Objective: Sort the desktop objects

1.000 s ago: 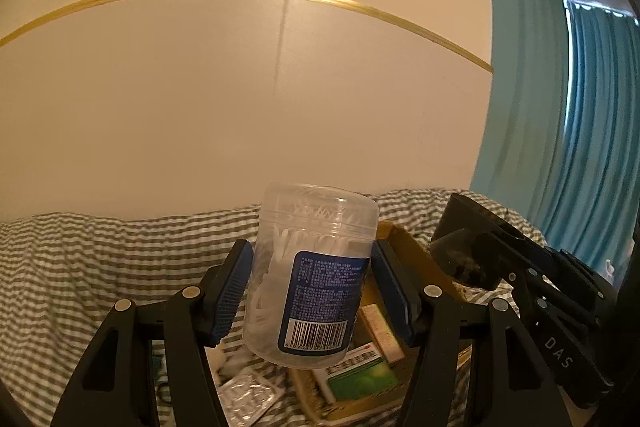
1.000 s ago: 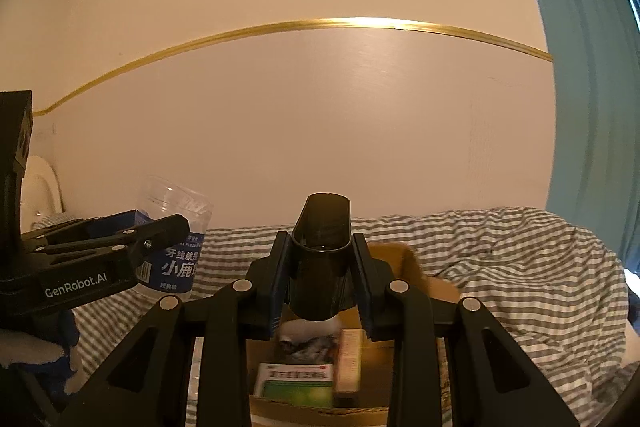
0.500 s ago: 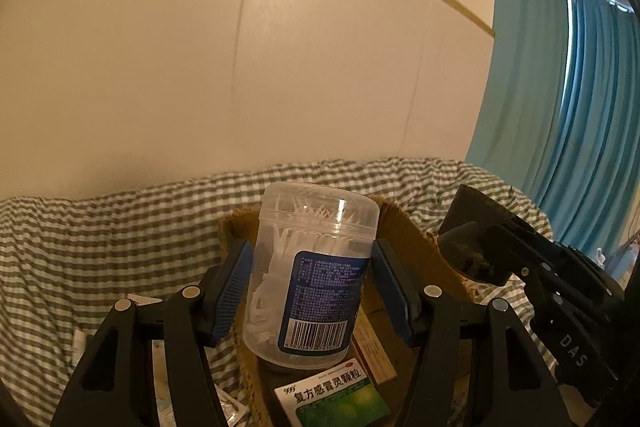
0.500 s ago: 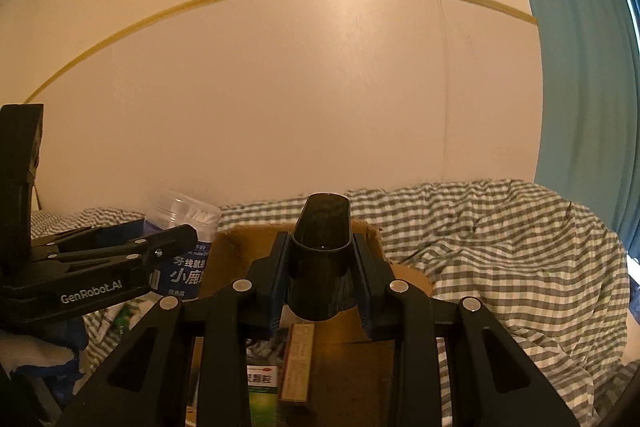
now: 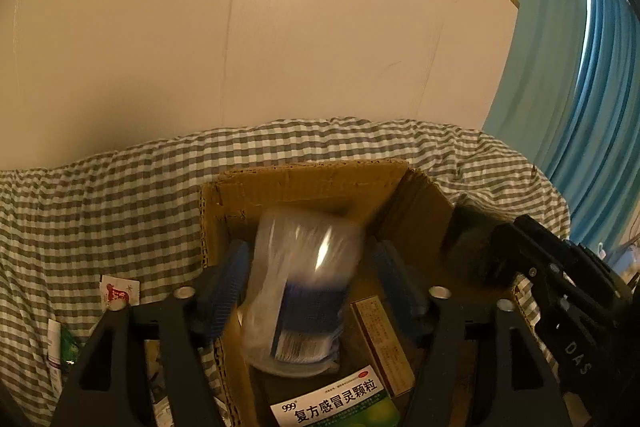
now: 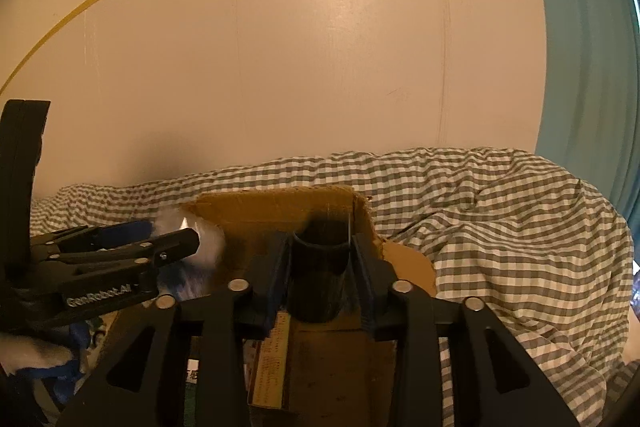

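A clear plastic jar of floss picks with a blue label (image 5: 304, 287) is blurred between the pads of my left gripper (image 5: 312, 287), over the open cardboard box (image 5: 312, 183). The pads stand a little apart from the jar's sides, so the left gripper looks open. My right gripper (image 6: 320, 267) is shut on a black cylindrical container (image 6: 318, 267) held upright over the same box (image 6: 276, 211). The left gripper (image 6: 120, 267) and the blurred jar (image 6: 200, 239) show at the left of the right wrist view. The right gripper (image 5: 560, 287) shows at the right of the left wrist view.
In the box lie a green-and-white medicine box (image 5: 340, 403) and a narrow brown carton (image 5: 384, 343). The box stands on a grey-and-white checked cloth (image 6: 500, 227). Small packets (image 5: 118, 293) lie on the cloth left of the box. A beige wall is behind, a teal curtain (image 5: 580, 107) at right.
Both grippers have moved forward and down over the cardboard box. The left gripper's pads have spread away from the jar, and the jar is now blurred and lower, inside the box opening.
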`<state>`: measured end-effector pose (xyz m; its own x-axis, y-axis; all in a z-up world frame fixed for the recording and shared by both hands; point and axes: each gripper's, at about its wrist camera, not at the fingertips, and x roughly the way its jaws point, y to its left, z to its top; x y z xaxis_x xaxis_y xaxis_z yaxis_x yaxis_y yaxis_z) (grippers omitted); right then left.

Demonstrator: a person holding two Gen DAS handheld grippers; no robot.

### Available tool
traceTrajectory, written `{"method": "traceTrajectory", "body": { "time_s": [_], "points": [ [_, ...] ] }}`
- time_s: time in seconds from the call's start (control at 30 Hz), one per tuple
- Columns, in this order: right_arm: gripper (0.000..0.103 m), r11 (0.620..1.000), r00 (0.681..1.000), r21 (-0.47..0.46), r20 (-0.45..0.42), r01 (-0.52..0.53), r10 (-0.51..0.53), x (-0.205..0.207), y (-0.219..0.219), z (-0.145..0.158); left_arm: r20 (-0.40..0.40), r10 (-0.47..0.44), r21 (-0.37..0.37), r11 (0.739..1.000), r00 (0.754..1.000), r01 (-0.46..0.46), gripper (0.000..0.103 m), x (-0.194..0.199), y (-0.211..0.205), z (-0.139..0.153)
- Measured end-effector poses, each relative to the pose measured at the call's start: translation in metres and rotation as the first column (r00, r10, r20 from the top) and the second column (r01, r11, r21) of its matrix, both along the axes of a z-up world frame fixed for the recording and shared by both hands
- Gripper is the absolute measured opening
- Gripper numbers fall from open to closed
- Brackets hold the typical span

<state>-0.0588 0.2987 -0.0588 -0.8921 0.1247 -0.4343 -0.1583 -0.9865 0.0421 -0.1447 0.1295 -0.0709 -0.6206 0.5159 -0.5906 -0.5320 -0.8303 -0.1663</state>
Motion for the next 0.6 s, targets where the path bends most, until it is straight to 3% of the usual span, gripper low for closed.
{"method": "traceTrajectory", "body": {
  "time_s": [0.43,0.5,0.57,0.6],
  "points": [
    [0.05,0.999,0.997,-0.012,-0.071,0.031,-0.032,0.015,-0.014,0.028,-0.075,0.042,0.048,0.998,0.996,-0.038,0.088,0.028,-0.022,0.033],
    [0.056,0.999,0.996,-0.014,-0.08,0.031,-0.032,0.017,-0.018,0.034,-0.09,0.058,0.062,0.997,0.994,-0.053,0.097,0.034,-0.031,0.041],
    [0.072,0.999,0.995,-0.019,-0.097,0.033,-0.035,0.025,-0.026,0.041,-0.115,0.089,0.073,0.994,0.989,-0.081,0.102,0.042,-0.041,0.049],
    [0.075,0.999,0.994,-0.026,-0.108,0.032,-0.035,0.028,-0.028,0.045,-0.126,0.104,0.077,0.993,0.987,-0.094,0.103,0.046,-0.046,0.052]
  ]
}}
